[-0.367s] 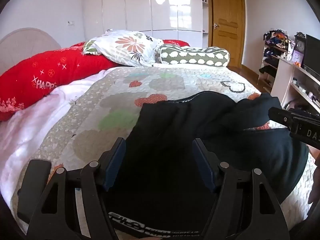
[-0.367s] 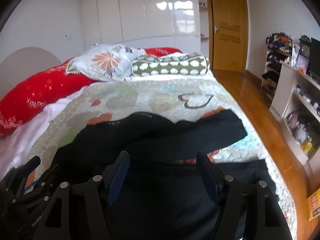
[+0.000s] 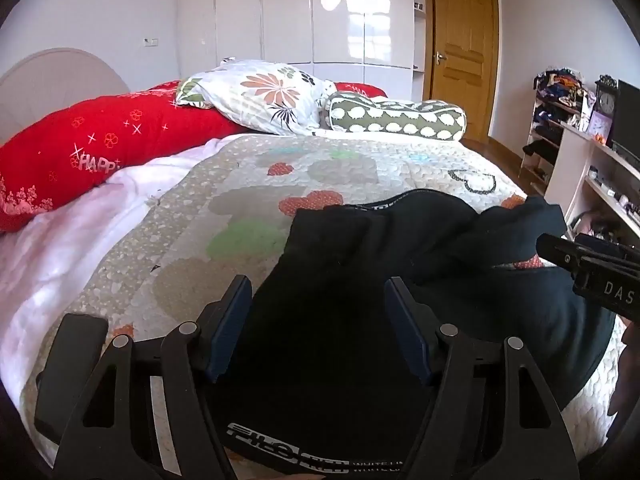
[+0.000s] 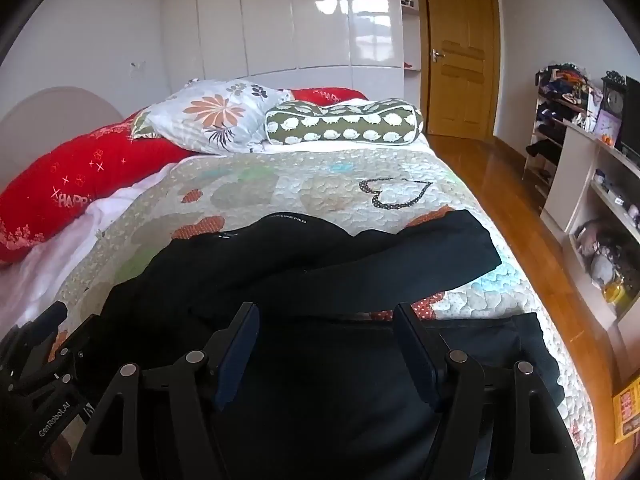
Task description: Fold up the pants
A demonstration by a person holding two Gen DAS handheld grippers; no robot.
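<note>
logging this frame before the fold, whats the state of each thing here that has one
black pants: spread on the quilt, rumpled, one leg lying across, not folded neatly
left gripper: jaws open over the pants, nothing gripped
right gripper: jaws open over the pants, nothing gripped
wooden door: shut
wardrobe doors: shut
quilt: laid flat on the bed
floral pillow: lying on the red blanket

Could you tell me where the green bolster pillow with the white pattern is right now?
In both wrist views the green bolster pillow lies across the far end of the bed, right of the floral pillow, nearest the wooden door.
</note>
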